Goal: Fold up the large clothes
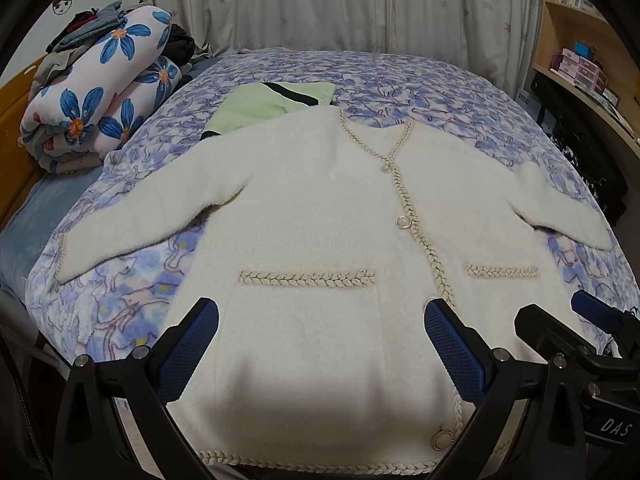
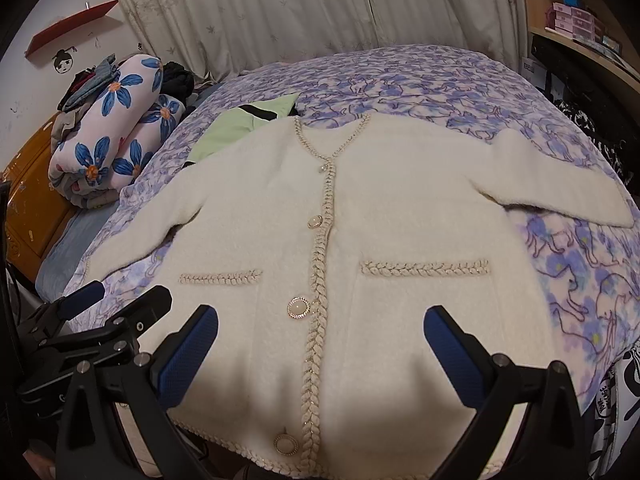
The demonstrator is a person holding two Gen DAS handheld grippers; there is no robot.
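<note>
A fluffy cream cardigan [image 1: 320,208] [image 2: 380,200] with braided trim and pearl buttons lies flat, front up, on the bed, both sleeves spread outward. My left gripper [image 1: 320,320] hovers open over its lower left half near the hem, nothing between the blue pads. My right gripper [image 2: 320,320] hovers open over the lower right half, close beside the left one, which shows in the right wrist view's lower left corner [image 2: 116,304]. The right gripper's fingers [image 1: 592,308] appear at the left wrist view's right edge.
A purple-blue patterned blanket [image 1: 440,80] [image 2: 420,76] covers the bed. A folded green garment [image 1: 264,108] [image 2: 240,128] lies beyond the cardigan's collar. A rolled floral quilt with a clothes pile [image 1: 100,92] [image 2: 116,128] sits at the far left. Shelves [image 1: 580,40] stand right, curtains behind.
</note>
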